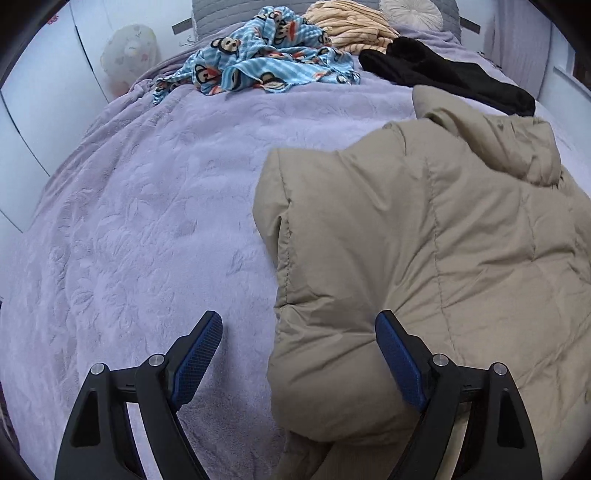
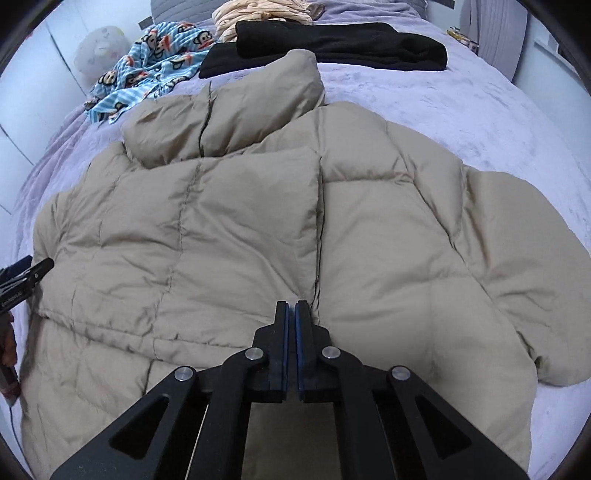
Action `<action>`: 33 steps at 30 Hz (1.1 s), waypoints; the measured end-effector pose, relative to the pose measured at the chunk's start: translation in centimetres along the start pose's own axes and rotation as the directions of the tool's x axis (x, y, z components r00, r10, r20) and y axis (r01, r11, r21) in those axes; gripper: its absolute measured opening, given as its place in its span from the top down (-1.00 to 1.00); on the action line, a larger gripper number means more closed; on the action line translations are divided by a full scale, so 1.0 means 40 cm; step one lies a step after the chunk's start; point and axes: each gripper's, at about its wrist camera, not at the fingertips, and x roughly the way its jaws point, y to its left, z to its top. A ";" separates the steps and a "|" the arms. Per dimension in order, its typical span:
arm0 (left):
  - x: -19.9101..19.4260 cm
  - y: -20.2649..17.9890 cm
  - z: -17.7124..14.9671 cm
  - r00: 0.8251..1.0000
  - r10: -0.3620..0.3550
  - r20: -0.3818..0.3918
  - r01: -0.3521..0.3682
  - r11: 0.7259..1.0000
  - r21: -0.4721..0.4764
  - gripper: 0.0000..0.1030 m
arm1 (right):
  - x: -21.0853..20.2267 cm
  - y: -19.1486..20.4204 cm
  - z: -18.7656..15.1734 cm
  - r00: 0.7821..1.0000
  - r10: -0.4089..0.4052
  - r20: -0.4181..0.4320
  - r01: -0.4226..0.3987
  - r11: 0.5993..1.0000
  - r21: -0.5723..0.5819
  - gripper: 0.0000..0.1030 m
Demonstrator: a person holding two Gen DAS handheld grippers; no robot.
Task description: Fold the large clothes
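Note:
A large beige puffer jacket lies spread on the lavender bed, hood toward the far end. In the left wrist view the jacket fills the right half. My left gripper is open, its jaws wide apart over the jacket's left edge, the right finger against the fabric. It also shows at the left edge of the right wrist view. My right gripper is shut, above the jacket's middle seam near the hem; I cannot tell if fabric is pinched.
The lavender bedspread covers the bed. At the far end lie a blue monkey-print garment, a cream striped garment and a black garment. A round plush stands far left by the white wall.

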 end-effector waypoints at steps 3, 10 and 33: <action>0.005 0.005 0.003 1.000 -0.003 -0.015 0.002 1.000 -0.029 -0.67 | -0.004 0.001 -0.012 1.000 -0.005 0.008 0.005 1.000 0.010 0.94; -0.105 -0.020 0.012 0.999 0.011 -0.033 -0.012 1.000 -0.028 -0.67 | -0.103 -0.076 -0.046 1.000 0.024 0.006 -0.024 0.983 0.184 0.79; -0.311 -0.565 -0.055 0.965 -0.222 -0.142 0.240 0.963 0.123 -1.00 | -0.310 -0.534 -0.314 0.985 0.123 0.117 -0.170 0.728 0.664 -0.64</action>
